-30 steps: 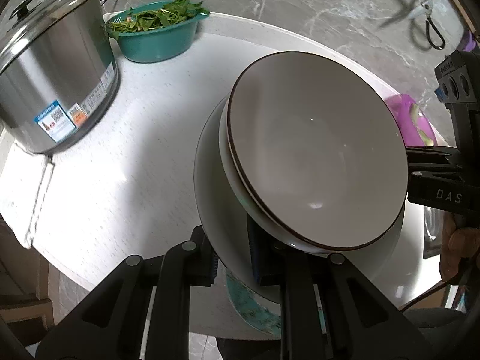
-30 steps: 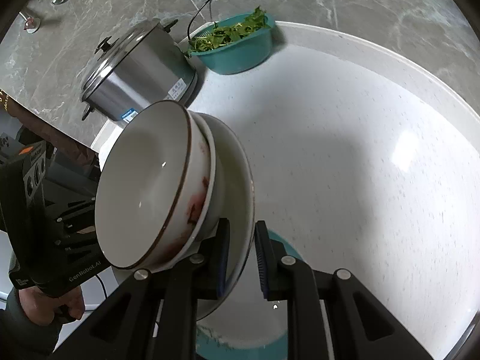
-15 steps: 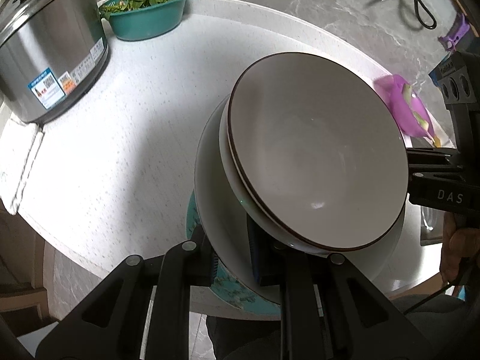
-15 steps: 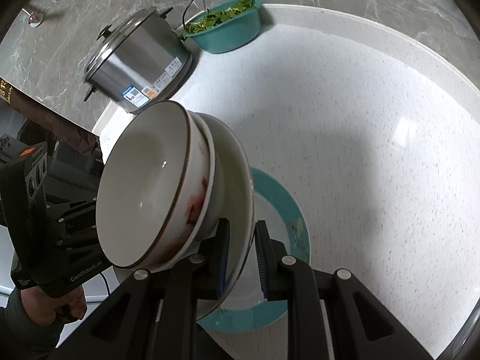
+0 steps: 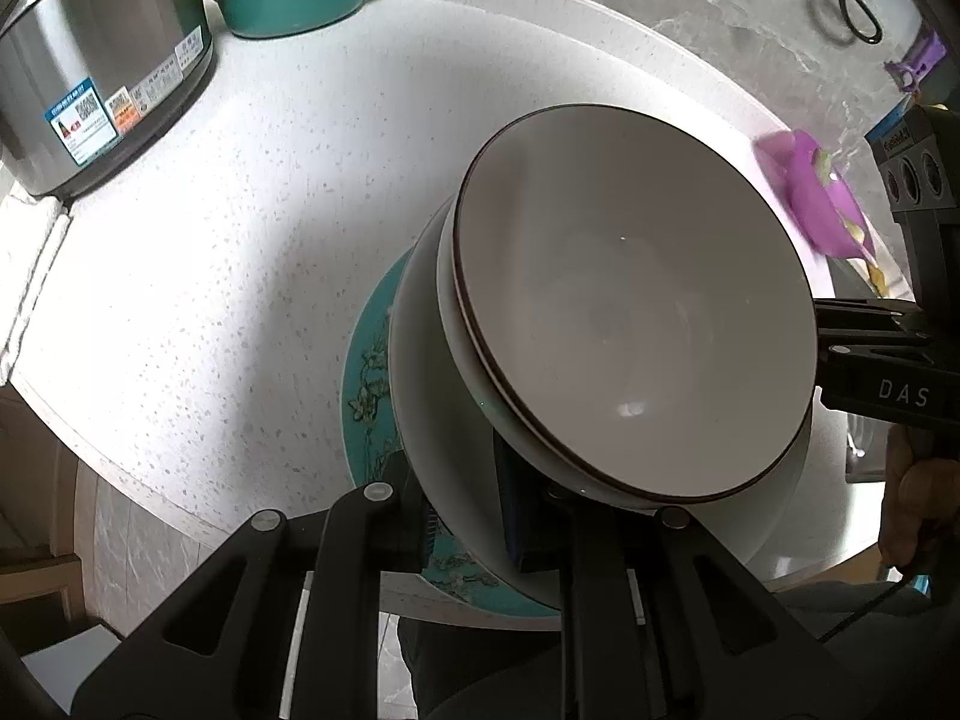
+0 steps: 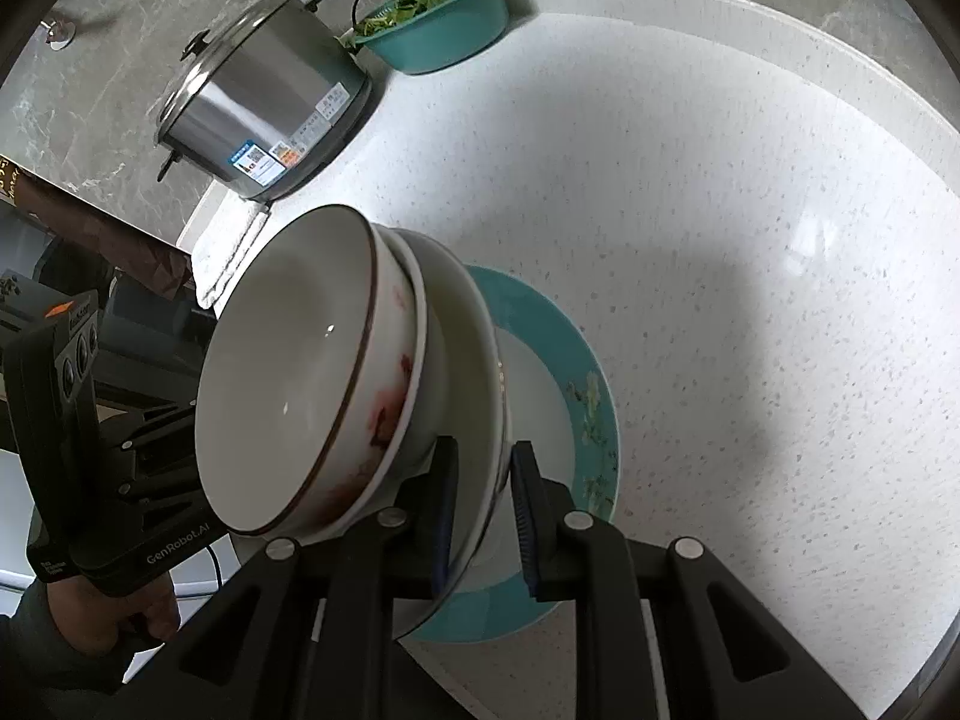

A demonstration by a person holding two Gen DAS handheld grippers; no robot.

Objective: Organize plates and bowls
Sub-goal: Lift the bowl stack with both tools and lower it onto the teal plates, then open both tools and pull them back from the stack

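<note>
Far left on the round white table (image 6: 720,240): steel rice cooker (image 6: 264,114), then teal basin of greens (image 6: 444,30). Over the near edge, a tilted stack: brown-rimmed bowl (image 5: 630,324) nested in a second white bowl (image 6: 414,324), both on a white plate (image 5: 444,444). Left gripper (image 5: 465,525) clamped nearly closed on the plate's rim; right gripper (image 6: 483,510) pinching the opposite rim likewise. Directly below, partly hidden, a teal floral plate (image 6: 591,396) flat on the table.

A round white speckled desk (image 6: 720,240) lies ahead of the claw, grey marble floor (image 6: 120,78) beyond its edge, daylight glaring off it.
</note>
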